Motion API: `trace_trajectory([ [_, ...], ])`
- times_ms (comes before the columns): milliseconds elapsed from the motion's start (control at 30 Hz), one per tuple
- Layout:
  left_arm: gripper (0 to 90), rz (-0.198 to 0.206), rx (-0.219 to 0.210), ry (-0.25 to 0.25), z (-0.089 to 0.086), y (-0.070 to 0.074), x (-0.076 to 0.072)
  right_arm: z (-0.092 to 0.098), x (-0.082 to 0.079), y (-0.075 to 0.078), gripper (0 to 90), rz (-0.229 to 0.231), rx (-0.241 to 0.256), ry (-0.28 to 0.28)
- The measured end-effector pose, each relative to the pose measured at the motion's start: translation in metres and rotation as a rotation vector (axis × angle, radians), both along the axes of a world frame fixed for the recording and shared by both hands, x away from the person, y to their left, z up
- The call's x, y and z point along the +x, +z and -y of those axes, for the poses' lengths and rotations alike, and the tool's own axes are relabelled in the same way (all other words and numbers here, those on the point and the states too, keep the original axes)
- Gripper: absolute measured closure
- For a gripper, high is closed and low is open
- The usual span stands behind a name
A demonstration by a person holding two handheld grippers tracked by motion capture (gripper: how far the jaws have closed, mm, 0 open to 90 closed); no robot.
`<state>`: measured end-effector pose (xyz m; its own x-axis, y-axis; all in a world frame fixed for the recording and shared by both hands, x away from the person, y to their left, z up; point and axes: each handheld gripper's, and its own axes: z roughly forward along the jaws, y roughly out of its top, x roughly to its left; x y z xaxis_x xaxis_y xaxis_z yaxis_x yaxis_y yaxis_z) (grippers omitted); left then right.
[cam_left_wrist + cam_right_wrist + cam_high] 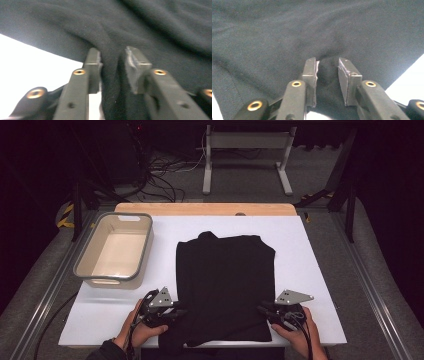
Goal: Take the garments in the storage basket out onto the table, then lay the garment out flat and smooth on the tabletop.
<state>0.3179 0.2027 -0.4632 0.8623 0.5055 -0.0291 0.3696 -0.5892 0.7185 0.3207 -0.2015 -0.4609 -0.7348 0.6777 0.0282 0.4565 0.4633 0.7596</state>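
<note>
Black garment (225,285) spread flat across middle of white table (310,255), near edge hanging a little over the table's front. Left gripper (176,312) at the garment's near left corner, held in the person's left hand (142,325). Right gripper (265,310) at the near right corner, held in the right hand (297,332). In left gripper view, jaws narrowed on a bunched fold of dark cloth (112,75), pads pressing it from both sides. In right gripper view, jaws likewise narrowed with a ridge of cloth (328,72) pinched between them. Grey plastic bin (115,250) on the table's left side, well apart from the garment.
</note>
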Motion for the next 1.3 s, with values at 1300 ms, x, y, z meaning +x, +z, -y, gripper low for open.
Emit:
trace_trajectory([
  [1300, 87.8, 0.186, 0.021, 0.073, -0.041, 0.049, -0.017, 0.010, -0.025, 0.026, 74.4, 0.132, 0.078, -0.026],
])
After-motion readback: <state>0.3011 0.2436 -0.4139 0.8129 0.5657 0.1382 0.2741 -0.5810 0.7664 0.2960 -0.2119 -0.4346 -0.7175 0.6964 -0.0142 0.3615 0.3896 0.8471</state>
